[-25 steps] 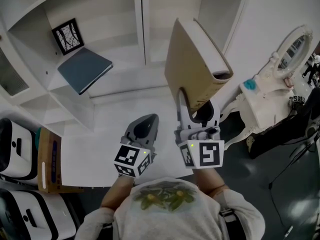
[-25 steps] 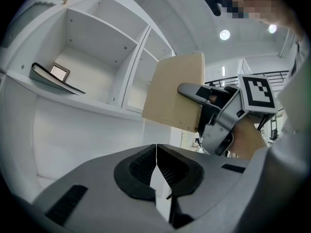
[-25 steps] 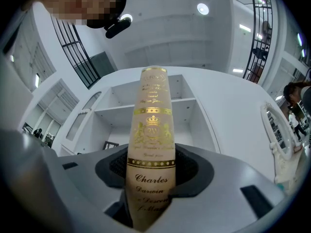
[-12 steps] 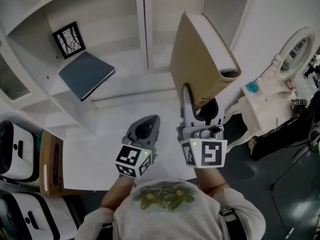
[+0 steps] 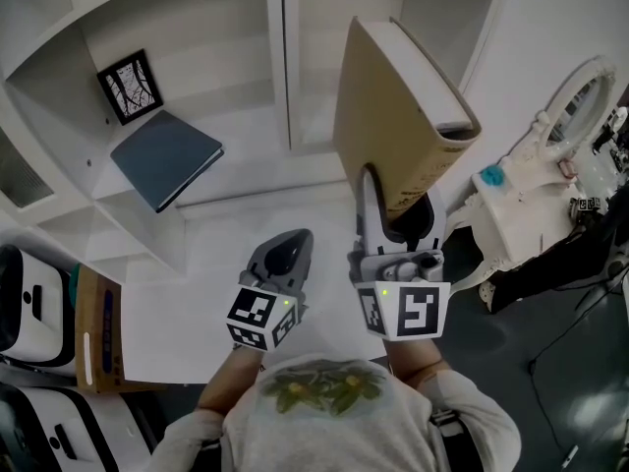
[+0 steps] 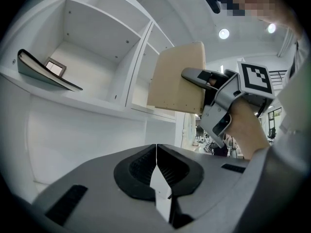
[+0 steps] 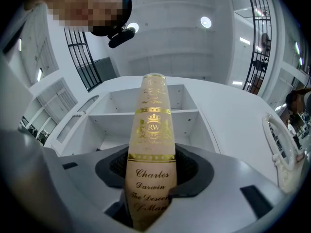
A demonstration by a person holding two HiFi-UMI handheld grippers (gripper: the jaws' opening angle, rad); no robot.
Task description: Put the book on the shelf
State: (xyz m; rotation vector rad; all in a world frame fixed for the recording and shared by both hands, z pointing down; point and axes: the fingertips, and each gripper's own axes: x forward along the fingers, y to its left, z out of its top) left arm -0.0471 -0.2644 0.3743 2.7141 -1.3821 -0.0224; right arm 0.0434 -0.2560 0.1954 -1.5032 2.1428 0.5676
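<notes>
Right gripper: clamped on Darwin book by its spine.
Book axis: 6 to 12 o'clock.
Shelf bay: 11 o'clock of book, near.
Left gripper: closed, empty.

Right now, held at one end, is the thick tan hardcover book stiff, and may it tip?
The thick tan hardcover book is probably stiff: its boards look flat. It is likely heavy, given the thick page block. The right tongs grip only its lower end, so it may pivot.

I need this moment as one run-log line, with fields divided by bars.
right claw: shut on tan book, held before shelf | left claw: shut, empty | blue book: lying flat in left compartment
</notes>
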